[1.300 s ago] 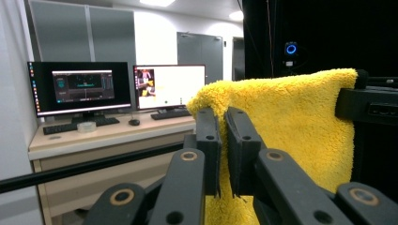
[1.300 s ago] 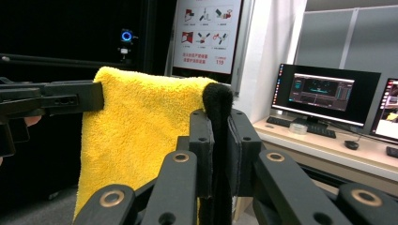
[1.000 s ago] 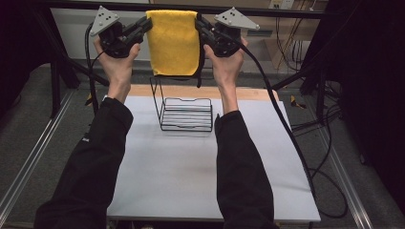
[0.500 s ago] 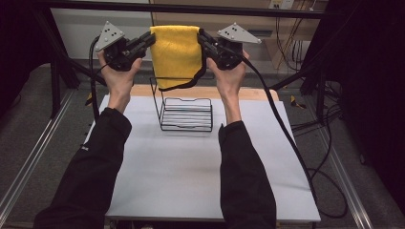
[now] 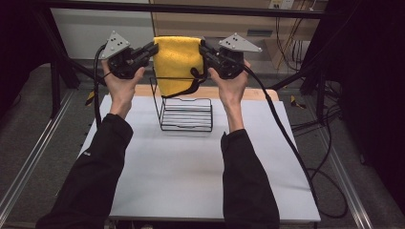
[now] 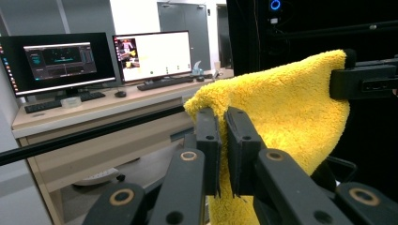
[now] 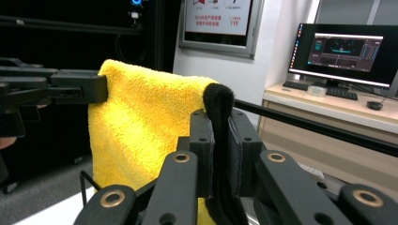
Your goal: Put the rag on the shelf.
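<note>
Nearest the person, at six o'clock in the high view, two dark sleeves reach forward over the white table. Farther on, toward twelve o'clock, a black wire rack stands upright on the table's far part. Above it hangs a yellow towel with a black edge, stretched between both hands. At ten o'clock the left gripper has its jaws clamped on the towel's upper corner; at two o'clock the right gripper pinches the other upper corner, the black edge between its pads. Beyond, past twelve o'clock, a desk carries monitors.
</note>
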A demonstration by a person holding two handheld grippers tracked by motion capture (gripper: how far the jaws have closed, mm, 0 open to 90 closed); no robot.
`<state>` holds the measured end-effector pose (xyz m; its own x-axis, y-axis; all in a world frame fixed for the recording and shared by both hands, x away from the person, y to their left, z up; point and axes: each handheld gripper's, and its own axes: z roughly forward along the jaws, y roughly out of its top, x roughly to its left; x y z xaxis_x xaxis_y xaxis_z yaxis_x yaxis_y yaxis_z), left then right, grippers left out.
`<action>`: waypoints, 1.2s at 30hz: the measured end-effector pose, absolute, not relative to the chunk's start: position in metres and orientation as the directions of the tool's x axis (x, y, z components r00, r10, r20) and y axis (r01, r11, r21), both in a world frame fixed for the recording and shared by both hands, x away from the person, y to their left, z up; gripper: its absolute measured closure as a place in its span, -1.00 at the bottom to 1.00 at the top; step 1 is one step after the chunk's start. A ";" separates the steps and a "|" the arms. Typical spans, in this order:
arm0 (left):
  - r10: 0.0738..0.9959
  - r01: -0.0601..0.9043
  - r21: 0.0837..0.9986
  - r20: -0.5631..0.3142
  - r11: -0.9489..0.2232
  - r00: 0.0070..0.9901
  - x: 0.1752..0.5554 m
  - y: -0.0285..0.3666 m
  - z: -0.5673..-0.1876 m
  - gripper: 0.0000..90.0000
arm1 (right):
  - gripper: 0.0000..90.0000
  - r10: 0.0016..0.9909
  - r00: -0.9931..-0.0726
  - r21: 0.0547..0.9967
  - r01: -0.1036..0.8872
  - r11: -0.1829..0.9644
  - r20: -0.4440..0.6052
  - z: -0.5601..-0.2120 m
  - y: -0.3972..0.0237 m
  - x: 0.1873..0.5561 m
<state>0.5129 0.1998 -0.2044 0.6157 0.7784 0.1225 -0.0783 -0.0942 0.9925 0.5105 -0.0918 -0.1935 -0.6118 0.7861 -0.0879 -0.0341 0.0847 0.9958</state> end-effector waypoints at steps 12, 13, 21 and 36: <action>0.771 -0.056 0.989 0.144 -0.139 0.620 0.513 0.199 -0.225 0.87 | 0.83 0.780 -0.622 0.995 0.011 0.096 -0.068 -0.220 -0.094 0.515; 0.770 -0.058 0.988 0.146 -0.141 0.621 0.512 0.199 -0.224 0.87 | 0.83 0.779 -0.623 0.995 0.010 0.097 -0.069 -0.221 -0.094 0.515; 0.753 -0.100 0.986 0.165 -0.132 0.636 0.500 0.198 -0.218 0.87 | 0.82 0.771 -0.632 0.996 -0.022 0.084 -0.079 -0.214 -0.099 0.508; 0.721 -0.101 0.979 0.201 -0.180 0.663 0.481 0.203 -0.221 0.86 | 0.81 0.744 -0.647 0.984 -0.060 0.170 -0.168 -0.212 -0.098 0.485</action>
<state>0.4808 0.2033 -0.2210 0.6634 0.7209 0.2005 -0.1006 -0.1797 0.9786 0.4845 -0.0978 -0.2120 -0.6470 0.7437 -0.1682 -0.0602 0.1701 0.9836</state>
